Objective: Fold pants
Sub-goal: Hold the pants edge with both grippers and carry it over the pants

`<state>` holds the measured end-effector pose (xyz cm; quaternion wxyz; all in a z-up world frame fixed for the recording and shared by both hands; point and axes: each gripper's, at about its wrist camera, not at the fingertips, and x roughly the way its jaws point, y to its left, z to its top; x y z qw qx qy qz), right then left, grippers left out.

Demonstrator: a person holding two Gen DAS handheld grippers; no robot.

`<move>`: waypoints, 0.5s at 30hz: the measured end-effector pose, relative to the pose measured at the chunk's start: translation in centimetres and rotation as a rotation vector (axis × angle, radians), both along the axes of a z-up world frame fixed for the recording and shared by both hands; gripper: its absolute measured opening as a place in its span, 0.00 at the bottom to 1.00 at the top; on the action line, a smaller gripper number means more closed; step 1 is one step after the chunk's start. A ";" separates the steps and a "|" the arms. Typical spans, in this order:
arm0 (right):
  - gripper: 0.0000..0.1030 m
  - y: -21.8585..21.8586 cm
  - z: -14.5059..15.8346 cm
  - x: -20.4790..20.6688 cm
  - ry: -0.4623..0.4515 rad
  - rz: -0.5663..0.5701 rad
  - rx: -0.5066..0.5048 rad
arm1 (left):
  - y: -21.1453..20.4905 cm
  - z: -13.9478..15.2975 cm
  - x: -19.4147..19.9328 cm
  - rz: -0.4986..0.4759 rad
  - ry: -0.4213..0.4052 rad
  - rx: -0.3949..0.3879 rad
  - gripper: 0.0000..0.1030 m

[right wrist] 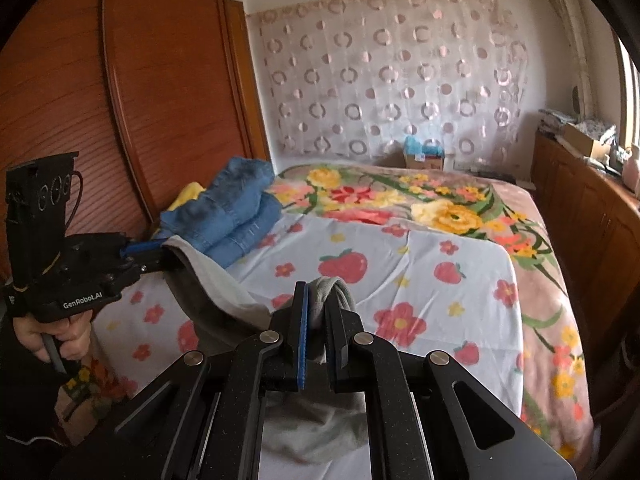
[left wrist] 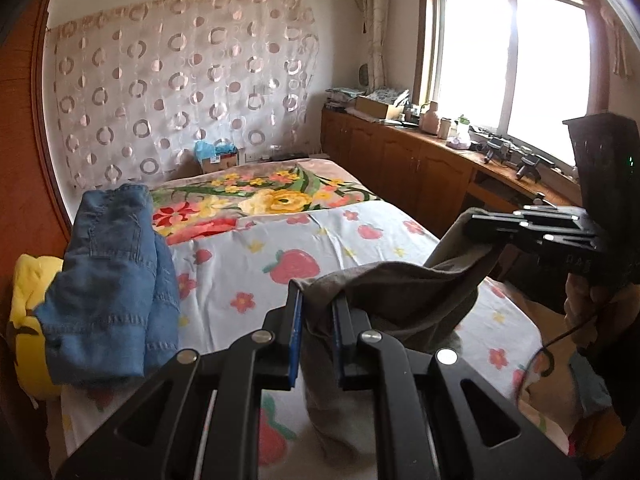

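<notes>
The grey pants (left wrist: 400, 292) hang in the air above the near part of the bed (left wrist: 328, 232), stretched between the two tools. The left gripper (left wrist: 318, 320) is clenched on one bunched edge of the cloth, and the right gripper (right wrist: 316, 312) is clenched on another bunched edge. The span between them sags, and the rest of the fabric drops below the fingers toward the sheet.

This looks like the lift before a lay-down or a fold. To do it well, I would keep both grips firm and level, draw the hands apart until the sagging edge goes straight, then lower the cloth so its hanging part touches the sheet first and lies flat without doubling under. The fabric seems soft and limp, so a slack edge would likely wrinkle or twist.

The bed carries a pale sheet printed with strawberries and small flowers; beyond it lies a blanket with large yellow and red blossoms (right wrist: 452, 208). At the far left, folded blue jeans (left wrist: 112, 280) rest partly on a yellow cushion (left wrist: 28, 320). Left of the bed stands a wooden wardrobe (right wrist: 120, 100). A sheer curtain with ring patterns (right wrist: 392, 80) covers the far wall, and a small cardboard box (right wrist: 424, 158) sits beneath it. On the right, a long wooden cabinet (left wrist: 400, 160) under a bright window (left wrist: 512, 64) holds assorted clutter.
</notes>
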<state>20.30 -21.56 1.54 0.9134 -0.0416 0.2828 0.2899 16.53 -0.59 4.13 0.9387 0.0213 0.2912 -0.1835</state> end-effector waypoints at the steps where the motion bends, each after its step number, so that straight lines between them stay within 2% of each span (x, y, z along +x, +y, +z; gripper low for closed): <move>1: 0.04 0.2 0.3 0.8 -0.003 0.002 -0.007 | 0.1 0.2 0.6 0.000 -0.004 -0.002 0.10; 6: 0.04 1.0 2.7 5.1 -0.027 -0.001 -0.038 | 0.3 2.7 4.8 -0.006 -0.040 -0.001 0.10; 11: 0.04 2.0 6.3 9.7 -0.080 -0.015 -0.061 | 0.3 6.4 9.5 0.000 -0.099 0.026 0.10; 15: 0.04 2.5 8.1 12.0 -0.111 -0.017 -0.054 | 0.8 8.3 11.4 0.015 -0.145 0.040 0.10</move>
